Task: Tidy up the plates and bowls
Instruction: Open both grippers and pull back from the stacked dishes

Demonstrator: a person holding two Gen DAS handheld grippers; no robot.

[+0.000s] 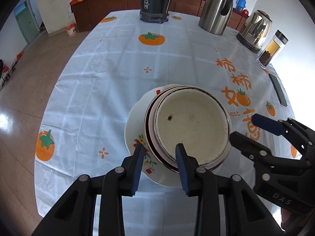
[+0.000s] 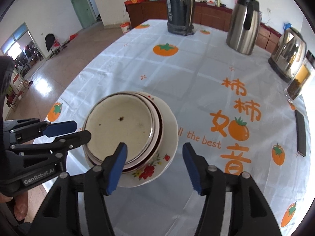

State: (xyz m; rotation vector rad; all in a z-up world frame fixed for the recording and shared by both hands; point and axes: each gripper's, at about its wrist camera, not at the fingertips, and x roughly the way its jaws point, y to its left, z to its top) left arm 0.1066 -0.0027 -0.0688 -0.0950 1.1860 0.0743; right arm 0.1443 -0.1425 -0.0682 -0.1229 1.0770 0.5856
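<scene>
Fingers of the left gripper (image 1: 160,147) stand part-way apart above the near-left edge of the stack, blue pads facing each other; the rims of the bowls show between them, but whether the pads press on anything I cannot tell. Right gripper (image 2: 154,147) has its fingers wide, nothing between them but bare cloth and the right edge of the plate; pads clear of the dishes.

Stack sits near the middle of the surface (image 1: 118,78), toward the near side. Bottom: white plate (image 1: 135,118) with a scalloped rim and red flower print. On it, nested bowls (image 1: 194,123), the top one cream inside with a dark rim line and a few brown specks. The nest sits off-centre on the plate.

Each gripper shows in the other's view: the right one at the right edge of the left wrist view, fingers pointing toward the stack; the left one at the left edge of the right wrist view, one tip just at the bowl's rim.

Cloth on the surface is white with orange persimmon prints and orange lettering. Far side: dark thermos (image 1: 156,0), steel jug (image 1: 216,9), steel kettle (image 1: 255,29). Right edge: glass bottle (image 1: 272,49) with dark leaves at the bottom, and a phone (image 1: 278,89) lying flat, well apart from the stack.
</scene>
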